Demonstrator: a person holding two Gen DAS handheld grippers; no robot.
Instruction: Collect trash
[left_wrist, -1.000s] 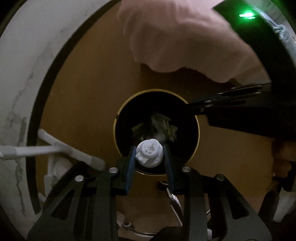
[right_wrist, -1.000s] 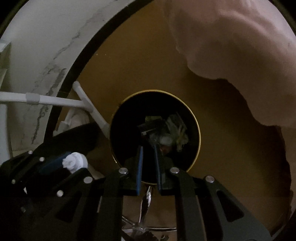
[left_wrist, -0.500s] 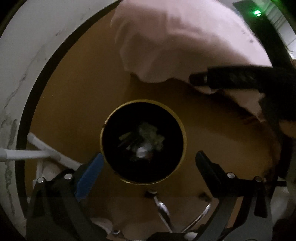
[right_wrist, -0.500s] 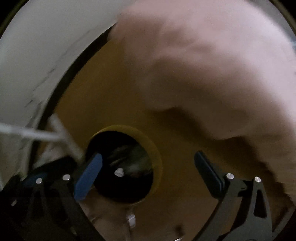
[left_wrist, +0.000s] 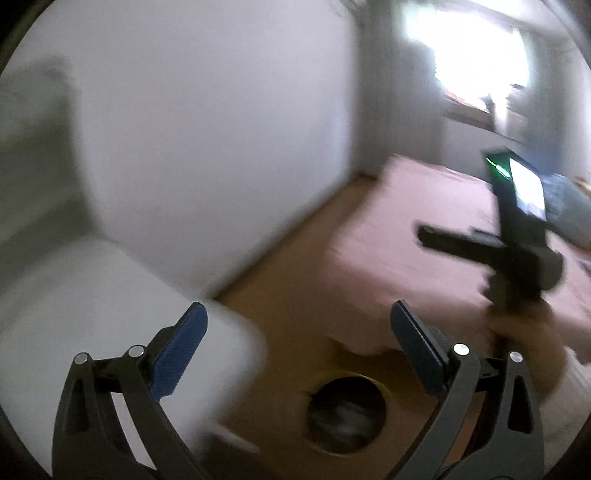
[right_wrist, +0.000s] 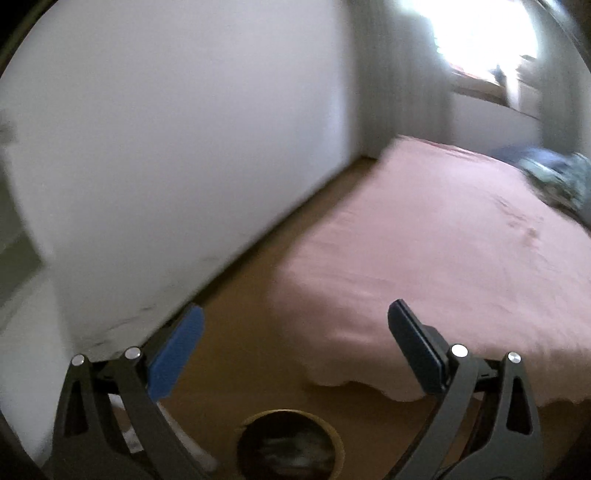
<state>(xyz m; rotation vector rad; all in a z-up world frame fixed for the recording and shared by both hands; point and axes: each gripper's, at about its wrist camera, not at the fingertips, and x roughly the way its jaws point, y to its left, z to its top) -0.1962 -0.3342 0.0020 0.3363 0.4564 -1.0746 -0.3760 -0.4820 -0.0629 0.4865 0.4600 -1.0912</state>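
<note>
Left wrist view, read from its left edge across: we see a blurred white wall (left_wrist: 207, 122), then our left claw (left_wrist: 299, 343) with its jaws spread wide and nothing between them. They have just been opening, having let go of a small white piece of rubbish a moment ago. Low between the fingers sits the trash bin (left_wrist: 347, 415), a dark round can with a gold rim standing on the brown floor (left_wrist: 295, 295), with pale scraps dimly visible inside. Further right lies the bed (left_wrist: 424, 206) under a pink sheet, and above it hangs the other handheld device, dark with a green light. Right wrist view, again left to right: the same wall (right_wrist: 184, 129), then our right claw (right_wrist: 295, 343), also gaping and empty, its jaws likewise freshly opened; the bin (right_wrist: 291, 443) sits at the bottom edge, and the pink bed (right_wrist: 424, 240) fills the right. We judge the rubbish in the bin to be light, crumpled and easily crushed, so any further piece would want a gentle pinch across its middle. We can read no writing or brand anywhere; everything is too blurred.
</note>
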